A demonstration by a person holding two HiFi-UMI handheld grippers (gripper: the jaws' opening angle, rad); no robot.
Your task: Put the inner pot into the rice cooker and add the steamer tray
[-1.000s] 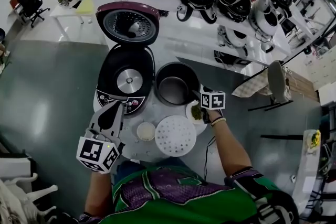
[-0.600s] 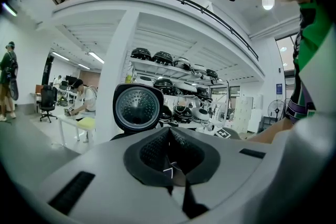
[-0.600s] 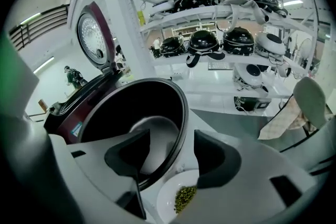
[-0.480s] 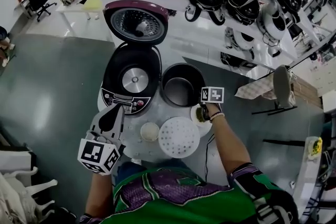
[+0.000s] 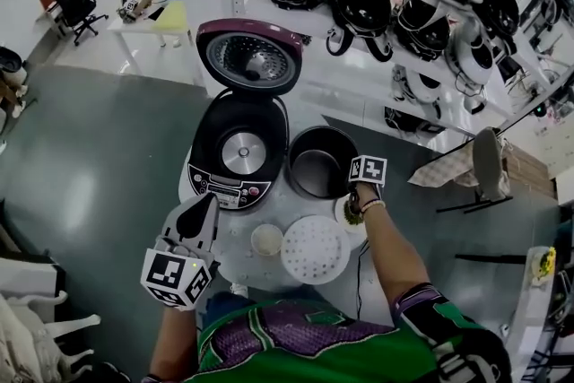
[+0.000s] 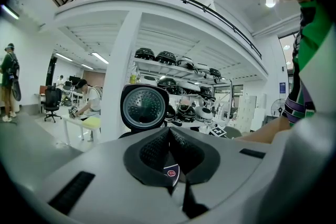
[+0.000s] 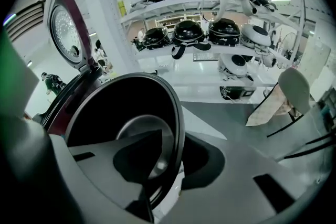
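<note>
The inner pot [image 5: 317, 162] stands on the round white worktop [image 5: 271, 211], empty, at 3 o'clock of the open rice cooker [image 5: 240, 150] and not yet in it. The right claw [image 7: 171, 134] sits astride the pot's rim at its 4 o'clock. It has just been closing and is now narrow: the outer jaw lies against the rim, while a sliver of wall shows beside the inner jaw. The steamer tray [image 5: 315, 248] lies flat at 6 o'clock of the pot, with a small bowl [image 5: 266, 239] at its 9 o'clock.

A dish of something green [image 5: 344, 213] is half hidden under the right hand. The left claw [image 5: 208, 204], at 7 o'clock of the cooker, is closed on nothing, and its own body hides the cooker's base in the left gripper view. The raised lid [image 5: 249, 56] shows above it.

The cooker's panel print and a red badge between the left jaws are too small to read.

Since a second ago the right claw has dipped onto the rim. The pot, tray and bowl have kept their places.
</note>
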